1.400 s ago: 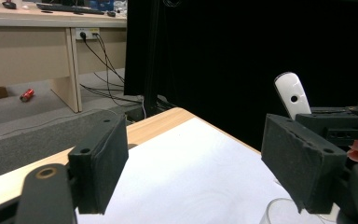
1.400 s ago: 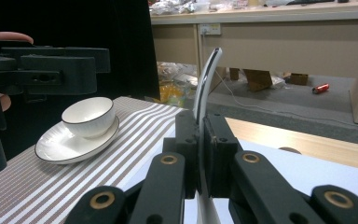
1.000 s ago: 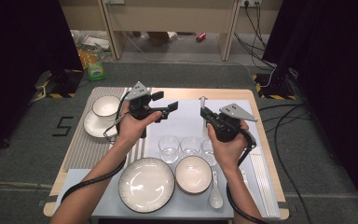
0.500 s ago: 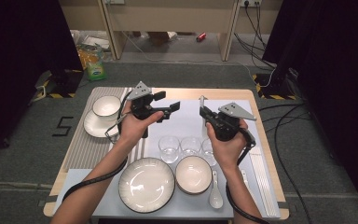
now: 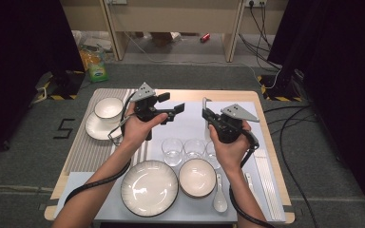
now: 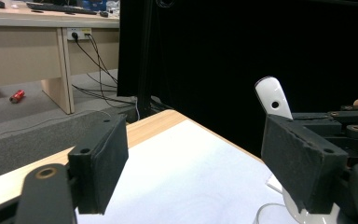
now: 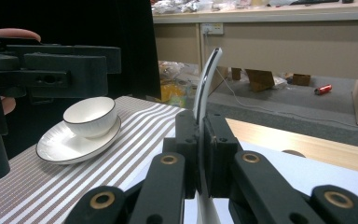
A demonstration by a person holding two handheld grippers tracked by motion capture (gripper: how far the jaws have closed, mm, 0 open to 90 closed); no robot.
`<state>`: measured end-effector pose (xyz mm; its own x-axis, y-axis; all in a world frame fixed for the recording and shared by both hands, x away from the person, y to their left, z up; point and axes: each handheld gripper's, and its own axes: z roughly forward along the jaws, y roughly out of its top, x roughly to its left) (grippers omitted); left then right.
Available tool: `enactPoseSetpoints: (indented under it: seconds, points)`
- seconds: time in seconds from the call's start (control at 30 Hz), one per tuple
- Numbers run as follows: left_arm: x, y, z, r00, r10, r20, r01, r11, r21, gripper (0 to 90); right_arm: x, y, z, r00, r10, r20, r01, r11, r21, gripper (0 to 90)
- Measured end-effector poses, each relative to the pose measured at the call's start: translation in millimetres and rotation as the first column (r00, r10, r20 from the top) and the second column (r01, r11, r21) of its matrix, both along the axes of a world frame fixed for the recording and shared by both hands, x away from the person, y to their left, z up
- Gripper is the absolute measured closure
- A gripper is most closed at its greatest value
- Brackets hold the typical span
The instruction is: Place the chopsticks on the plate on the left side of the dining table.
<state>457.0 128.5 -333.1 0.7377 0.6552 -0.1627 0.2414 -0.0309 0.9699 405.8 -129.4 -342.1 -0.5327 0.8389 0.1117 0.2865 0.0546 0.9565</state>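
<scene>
The right gripper (image 5: 206,110) is clamped narrowly on a white spoon (image 7: 207,79), holding it upright above the white mat (image 5: 190,118), just beyond the three glasses (image 5: 172,151). Left of the spoon, the left gripper (image 5: 171,105) hovers with jaws wide apart, holding nothing. Farther left, a cup on a saucer (image 5: 105,114) sits on the striped mat. A "5" (image 5: 64,128) marks the floor beyond the table's left edge.

a lab or office room: black curtains (image 5: 24,57) hang around a wooden table (image 5: 261,102), with desks (image 5: 171,19), wall sockets (image 5: 252,3) and loose cables (image 5: 285,118) beyond the fingers.
</scene>
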Motion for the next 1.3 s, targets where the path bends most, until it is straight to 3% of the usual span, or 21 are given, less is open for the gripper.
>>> enactPoseSetpoints:
  seconds: [1.3]
  points:
    - [0.7, -5.3, 4.2, 0.9999, -0.009, 0.006, 0.009, 0.9999, -0.007, 22.3, 3.6, 8.6, 0.8, 0.9999, 0.012, 0.005, -0.012, 1.000, 0.001, 85.9]
